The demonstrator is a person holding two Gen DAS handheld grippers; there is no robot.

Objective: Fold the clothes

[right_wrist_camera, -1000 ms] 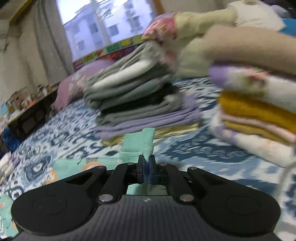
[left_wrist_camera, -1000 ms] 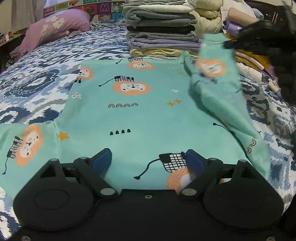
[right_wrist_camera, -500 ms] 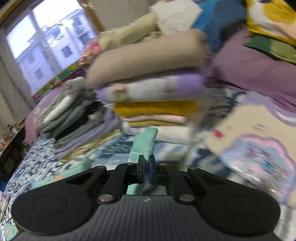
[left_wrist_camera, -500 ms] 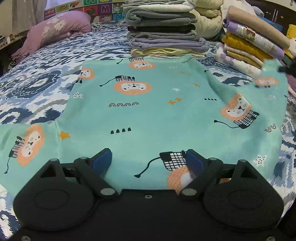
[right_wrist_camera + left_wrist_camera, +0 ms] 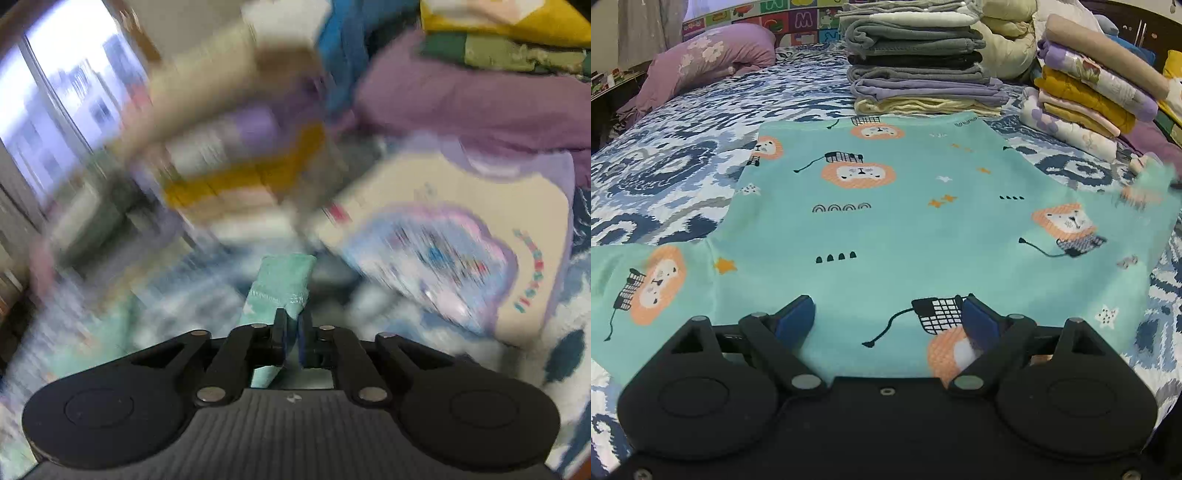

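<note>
Bed [image 5: 701, 122]: blue/white patterned cover, carries everything listed.

Item 1 – mint-green garment [image 5: 886, 229], lion print w/ stars. Lies spread flat on bed, centre; one sleeve out to the left, other sleeve drawn out to the right, its end blurred at the frame edge.

Item 2 – stack of folded clothes [image 5: 919, 62], greys, black, lilac, pale yellow at bottom. Sits on bed just beyond garment's far edge.

Item 3 – second stack [image 5: 1086, 96], tan, floral, mustard, pink, white. Right of item 2, leaning.

Item 4 – purple pillow [image 5: 701, 70], floral, far left of bed.

Item 5 – cream printed cloth [image 5: 461, 236], flat on bed, right wrist view; heavy blur there.

No containers seen; piles only.

Left gripper [image 5: 886, 319]: low over garment's near edge, angled down, blue-padded jaws wide apart, nothing between them but the flat fabric below.

Right gripper [image 5: 291, 341]: angled down toward the right-side piles. Jaws narrow, green sleeve cuff [image 5: 284, 280] between them, cuff sticking up past the tips. Jaws have just been easing open a little; a slim gap shows beside the cloth, so can't tell whether the pads still press it.
</note>
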